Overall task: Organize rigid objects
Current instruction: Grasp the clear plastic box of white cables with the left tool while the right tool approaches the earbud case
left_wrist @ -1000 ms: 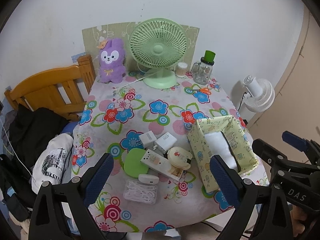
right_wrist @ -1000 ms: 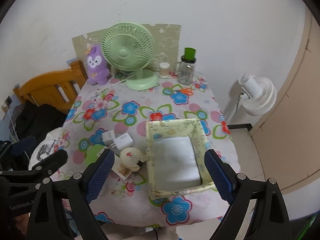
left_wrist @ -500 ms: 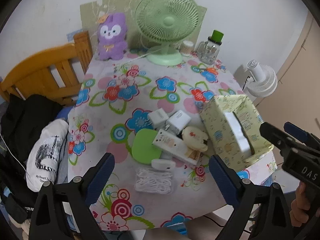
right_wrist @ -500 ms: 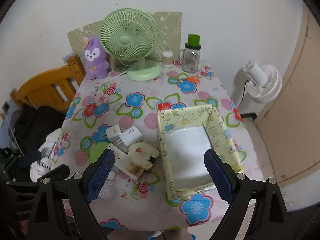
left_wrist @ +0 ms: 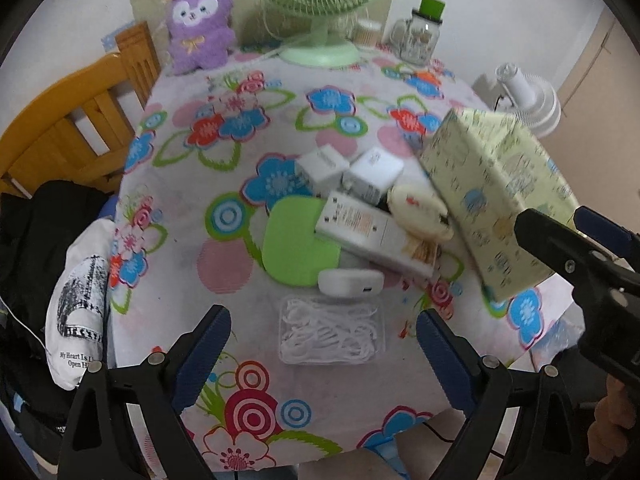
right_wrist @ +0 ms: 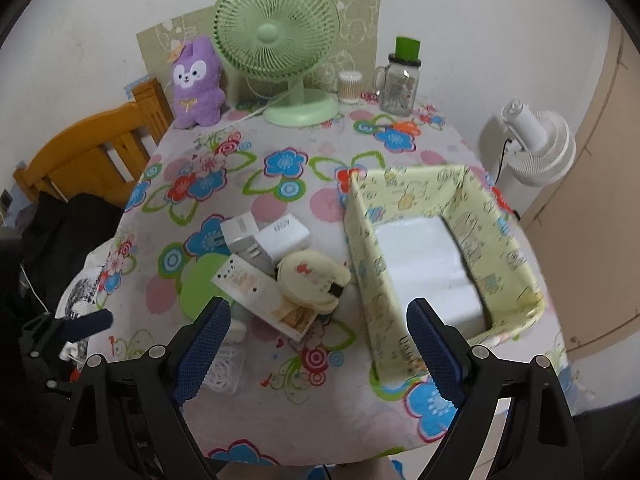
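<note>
Two grippers are hanging over the near edge of the floral-cloth table (left_wrist: 192,208), both pointing steeply down. I'm seeing the left gripper (left_wrist: 323,344) with jaws spread wide, nothing between the pads; the clear case of white cord (left_wrist: 332,330) is lying on the cloth in the gap ahead of them. I'm seeing the right gripper (right_wrist: 318,344) spread wide too, holding nothing, with the near corner of the yellow fabric bin (right_wrist: 516,256) just by its right pad.

The clutter is sitting mid-table, left of the bin: two white chargers (left_wrist: 372,172), a green rounded pad (left_wrist: 298,246), a long white box (left_wrist: 372,236) lying across it, a cream round case (left_wrist: 420,210) touching the box, and a small white pod (left_wrist: 350,284) at the pad's near edge.

Only the right view is looking into the bin, showing a white slab (right_wrist: 428,264) on its floor. Only the left view is showing the pod and cord case fully; in the right view they're mostly hidden behind the left pad. The left view is also catching the right gripper's black frame at far right.

Bare cloth is lying open between the pile and the green desk fan (right_wrist: 280,48), purple plush (right_wrist: 198,84) and glass jar (right_wrist: 400,80) along the far edge. The bin is sitting close to the table's right and near edges.
</note>
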The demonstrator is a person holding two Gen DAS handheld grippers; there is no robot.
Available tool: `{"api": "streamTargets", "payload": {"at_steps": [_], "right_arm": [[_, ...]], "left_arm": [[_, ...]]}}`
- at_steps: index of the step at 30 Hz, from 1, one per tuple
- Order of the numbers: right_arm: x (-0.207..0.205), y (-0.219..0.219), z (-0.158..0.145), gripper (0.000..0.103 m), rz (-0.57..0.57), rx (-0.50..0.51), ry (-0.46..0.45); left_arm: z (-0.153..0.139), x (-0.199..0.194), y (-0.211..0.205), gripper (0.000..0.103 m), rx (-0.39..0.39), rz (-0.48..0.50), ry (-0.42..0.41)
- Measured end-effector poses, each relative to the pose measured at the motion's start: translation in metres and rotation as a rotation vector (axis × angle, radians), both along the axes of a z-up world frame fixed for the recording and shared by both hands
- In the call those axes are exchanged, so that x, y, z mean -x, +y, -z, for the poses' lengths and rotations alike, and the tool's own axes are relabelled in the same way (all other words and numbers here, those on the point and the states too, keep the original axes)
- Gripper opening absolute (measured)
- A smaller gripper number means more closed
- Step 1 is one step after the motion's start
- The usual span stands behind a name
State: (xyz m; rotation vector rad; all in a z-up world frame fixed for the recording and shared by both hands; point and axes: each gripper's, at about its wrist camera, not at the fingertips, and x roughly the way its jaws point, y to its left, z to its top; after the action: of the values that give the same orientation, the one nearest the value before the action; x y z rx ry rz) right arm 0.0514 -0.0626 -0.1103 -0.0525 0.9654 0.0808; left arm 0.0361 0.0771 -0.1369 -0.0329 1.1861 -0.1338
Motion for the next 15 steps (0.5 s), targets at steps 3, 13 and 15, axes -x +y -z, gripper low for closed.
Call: {"api": "streamTargets", "payload": {"at_steps": [3, 13, 15], "right_arm": [[0.002, 0.003, 0.014, 0.091, 0.004, -0.001, 0.018], [0.006, 0.013, 0.052, 0.090, -0.014, 0.028, 0.049], [0.006, 0.014, 0.059, 0.090, -0.013, 0.032, 0.058]], "left_arm": [[0.013, -0.002, -0.002, 0.095, -0.009, 0.019, 0.014], [0.051, -0.006, -0.011, 0.094, -0.026, 0.046, 0.046], [0.059, -0.007, -0.011, 0.094, -0.014, 0.043, 0.062]]}}
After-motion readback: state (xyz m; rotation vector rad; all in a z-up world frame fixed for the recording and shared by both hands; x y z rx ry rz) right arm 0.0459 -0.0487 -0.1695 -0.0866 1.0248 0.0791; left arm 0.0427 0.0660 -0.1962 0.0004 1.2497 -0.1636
